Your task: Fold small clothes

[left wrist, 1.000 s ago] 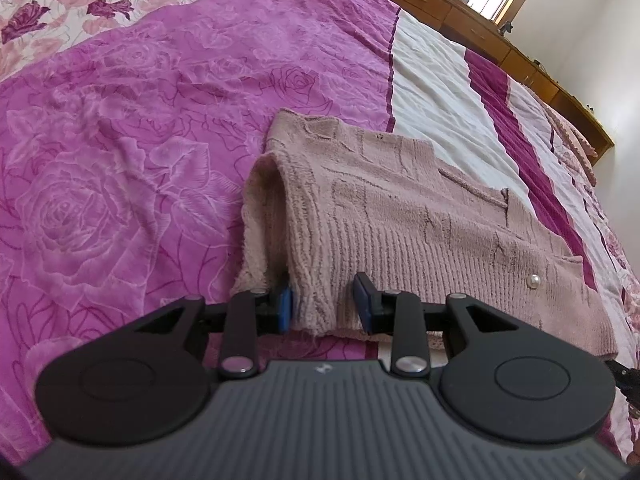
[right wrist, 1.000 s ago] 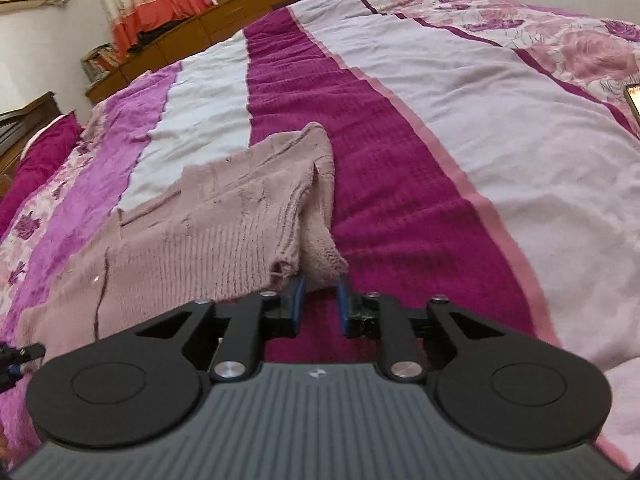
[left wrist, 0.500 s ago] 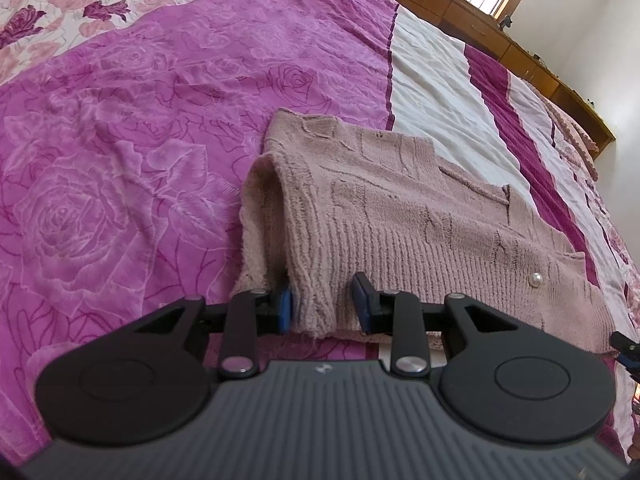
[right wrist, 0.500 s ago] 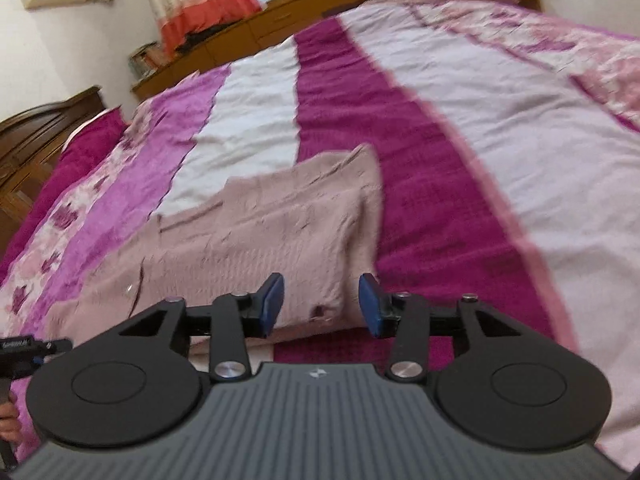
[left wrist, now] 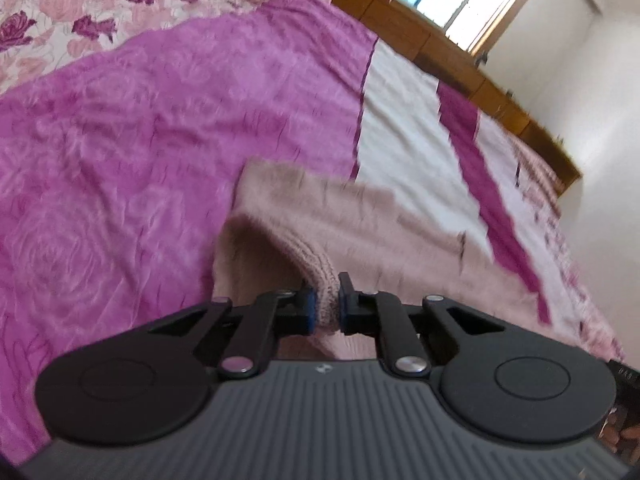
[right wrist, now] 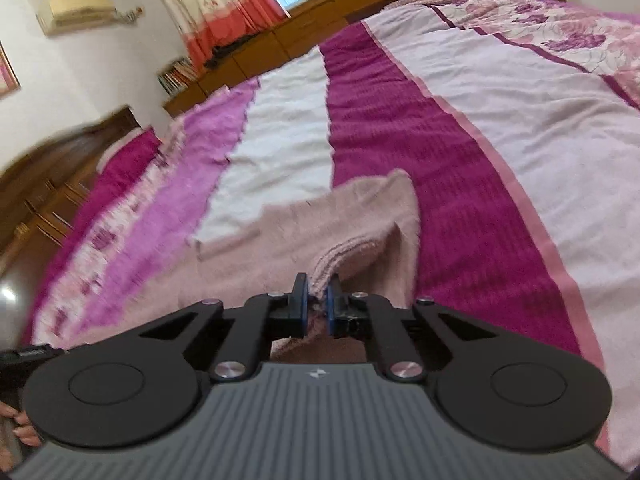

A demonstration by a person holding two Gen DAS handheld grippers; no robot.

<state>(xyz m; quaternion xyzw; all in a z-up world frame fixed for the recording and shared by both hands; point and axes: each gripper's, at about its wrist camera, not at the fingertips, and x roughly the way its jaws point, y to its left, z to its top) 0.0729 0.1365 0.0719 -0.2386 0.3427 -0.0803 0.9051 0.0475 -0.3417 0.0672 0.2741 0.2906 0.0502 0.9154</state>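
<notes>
A dusty pink knitted cardigan (left wrist: pixel 360 224) lies on the bed with its near hem raised; it also shows in the right wrist view (right wrist: pixel 320 232). My left gripper (left wrist: pixel 325 308) is shut on the ribbed hem at the cardigan's left corner and holds it lifted off the bed. My right gripper (right wrist: pixel 316 308) is shut on the hem at the right corner, also lifted. The fabric arches up from the bed into both sets of jaws. Both views are blurred by motion.
The bedspread (left wrist: pixel 160 120) has magenta, pink and white stripes with rose prints. A wooden headboard ledge (right wrist: pixel 320 24) and a curtained window (right wrist: pixel 224 4) stand at the far end. A dark wooden cabinet (right wrist: pixel 48 184) is at the left.
Both grippers have closed on the cardigan's near hem corners and lifted them; the right one had opened half a second ago. The hem now arches above the bed.
</notes>
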